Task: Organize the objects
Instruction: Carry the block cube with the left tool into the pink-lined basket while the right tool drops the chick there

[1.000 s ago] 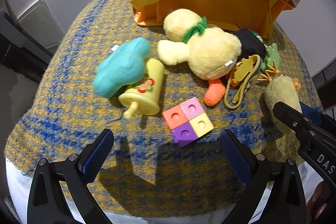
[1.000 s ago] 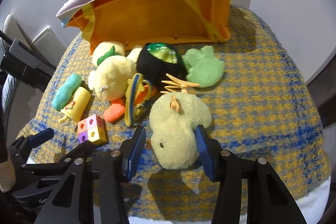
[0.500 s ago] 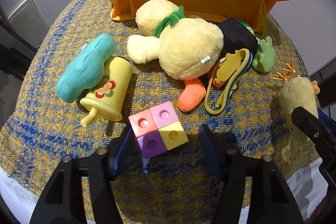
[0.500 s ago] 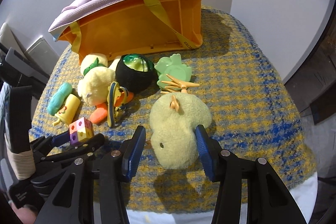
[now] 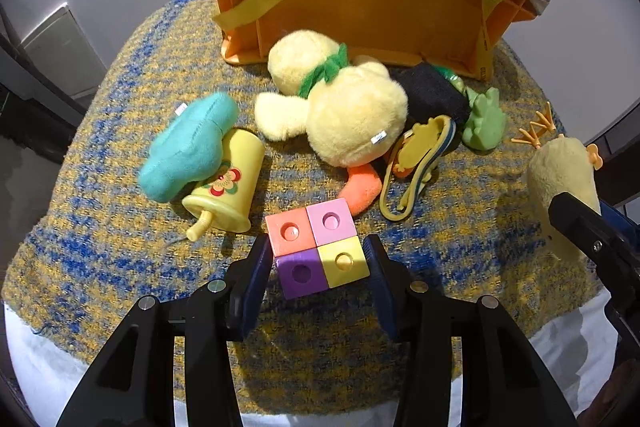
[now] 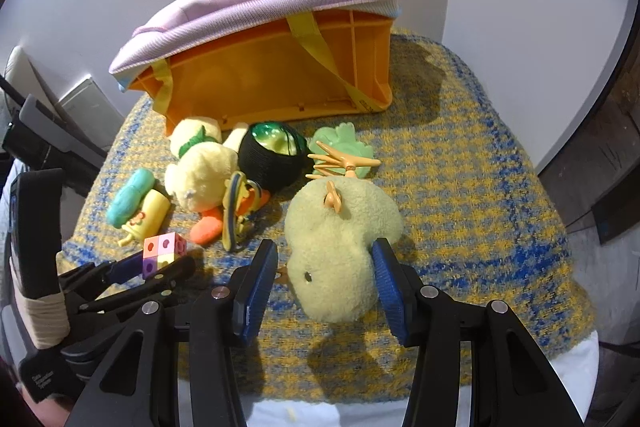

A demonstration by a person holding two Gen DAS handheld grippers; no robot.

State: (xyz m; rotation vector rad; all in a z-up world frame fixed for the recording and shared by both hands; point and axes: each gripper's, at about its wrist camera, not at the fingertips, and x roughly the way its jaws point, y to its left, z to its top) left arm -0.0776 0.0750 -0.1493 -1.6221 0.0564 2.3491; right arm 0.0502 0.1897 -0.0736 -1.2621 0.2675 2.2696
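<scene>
Left jaws clamp block cluster (image 5: 318, 251); right jaws grip chick plush (image 6: 340, 247)

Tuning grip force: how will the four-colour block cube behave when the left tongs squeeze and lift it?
The block cube looks like rigid plastic, so it probably won't deform between the left tongs. It seems built from joined small cubes, so a seam might separate under an uneven squeeze. Flat faces suit the pads; on the woven cloth it should not roll.
</scene>
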